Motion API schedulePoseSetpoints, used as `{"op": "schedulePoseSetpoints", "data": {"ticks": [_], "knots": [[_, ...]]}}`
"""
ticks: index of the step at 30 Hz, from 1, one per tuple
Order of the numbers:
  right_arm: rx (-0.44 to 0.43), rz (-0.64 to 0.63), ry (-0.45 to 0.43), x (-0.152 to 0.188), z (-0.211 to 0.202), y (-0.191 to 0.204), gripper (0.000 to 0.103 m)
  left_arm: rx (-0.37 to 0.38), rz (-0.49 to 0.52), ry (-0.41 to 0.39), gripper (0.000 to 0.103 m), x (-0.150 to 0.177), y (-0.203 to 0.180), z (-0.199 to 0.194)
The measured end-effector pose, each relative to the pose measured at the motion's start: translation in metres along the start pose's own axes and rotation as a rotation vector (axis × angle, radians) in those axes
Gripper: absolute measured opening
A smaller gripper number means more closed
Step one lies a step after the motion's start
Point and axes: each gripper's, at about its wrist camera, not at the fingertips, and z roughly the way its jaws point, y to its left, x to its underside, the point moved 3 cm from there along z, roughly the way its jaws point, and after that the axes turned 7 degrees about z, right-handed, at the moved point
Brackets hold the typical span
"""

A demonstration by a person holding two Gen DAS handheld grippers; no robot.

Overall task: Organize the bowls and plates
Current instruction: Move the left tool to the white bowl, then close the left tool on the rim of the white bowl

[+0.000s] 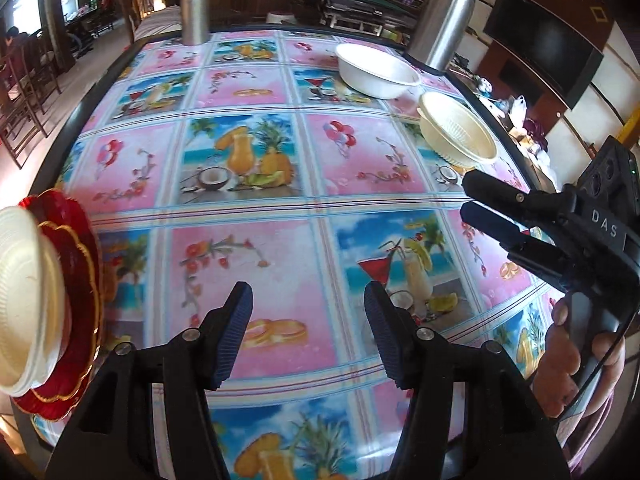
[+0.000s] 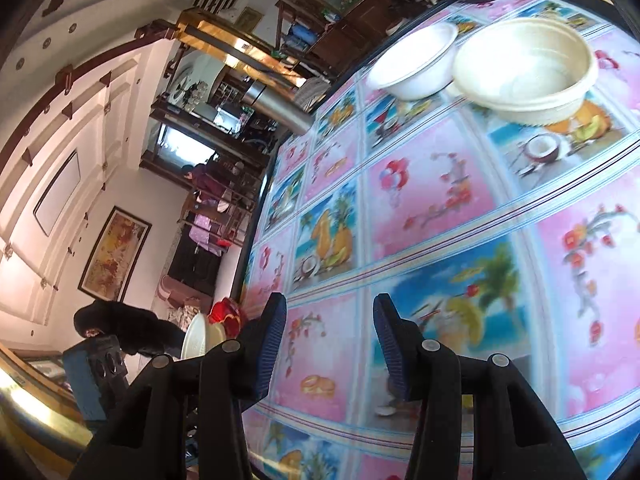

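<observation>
**Both tools empty over the counter, bowls at the far side**

I take the counter (image 1: pixel 280 208) as my landmark: a broad surface under a glossy pink-and-blue cloth printed with fruit and cocktail panels, dark-edged. Toward its far right corner I see the wide white plastic bowl (image 1: pixel 378 70), upright and resting on the cloth. Just nearer than it along the counter's right edge sits the cream ribbed plastic bowl (image 1: pixel 456 132); from my right wrist view the two bowls look to be touching or nearly so, and I cannot tell which. At the counter's near left edge is the stack of plates: red scalloped plates with gold trim (image 1: pixel 76 280) underneath and white foam plates (image 1: pixel 24 300) on top. Two tall steel flasks stand on the counter's far edge, one left (image 1: pixel 195 4) and one right (image 1: pixel 444 20).

My left tool (image 1: pixel 308 332) hangs above the counter's near middle, its blue ribbed pads apart, gripping nothing. My right tool (image 2: pixel 330 344) is tilted sideways above the counter's right side, jaws likewise spread and empty.
</observation>
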Motion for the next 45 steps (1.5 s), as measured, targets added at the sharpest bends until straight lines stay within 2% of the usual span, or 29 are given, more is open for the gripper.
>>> {"op": "schedulePoseSetpoints", "data": {"ticks": [5, 11, 16, 20, 23, 24, 28, 31, 34, 39, 45], "knots": [[0.037, 0.044, -0.088, -0.044, -0.039, -0.03, 0.049, 0.028, 0.043, 0.03, 0.057, -0.041, -0.024, 0.023], [0.052, 0.051, -0.157, -0.11, -0.058, -0.036, 0.049, 0.026, 0.033, -0.002, 0.057, -0.113, -0.027, 0.036], [0.061, 0.041, -0.175, -0.172, -0.044, -0.022, 0.052, 0.002, -0.025, -0.047, 0.057, -0.188, -0.008, 0.057], [0.073, 0.062, -0.173, -0.222, -0.015, -0.023, 0.052, -0.015, -0.079, -0.031, 0.057, -0.234, 0.009, 0.091], [0.108, 0.11, -0.175, -0.252, 0.008, -0.034, 0.051, 0.073, -0.153, -0.018, 0.057, -0.255, 0.017, 0.113], [0.115, 0.13, -0.172, -0.26, 0.015, -0.041, 0.051, 0.099, -0.167, -0.021, 0.057, -0.26, 0.017, 0.118], [0.094, 0.191, -0.151, -0.279, 0.037, -0.062, 0.051, 0.12, -0.204, -0.024, 0.057, -0.267, 0.019, 0.135], [0.125, 0.198, -0.15, -0.281, 0.046, -0.076, 0.051, 0.121, -0.239, -0.037, 0.057, -0.264, 0.024, 0.146], [0.091, 0.232, -0.129, -0.284, 0.051, -0.086, 0.051, 0.181, -0.285, -0.059, 0.057, -0.263, 0.026, 0.152], [0.095, 0.216, -0.142, -0.284, 0.051, -0.084, 0.051, 0.233, -0.265, -0.056, 0.057, -0.265, 0.016, 0.159], [0.109, 0.218, -0.13, -0.284, 0.06, -0.086, 0.051, 0.244, -0.26, -0.088, 0.056, -0.266, 0.016, 0.156]]}}
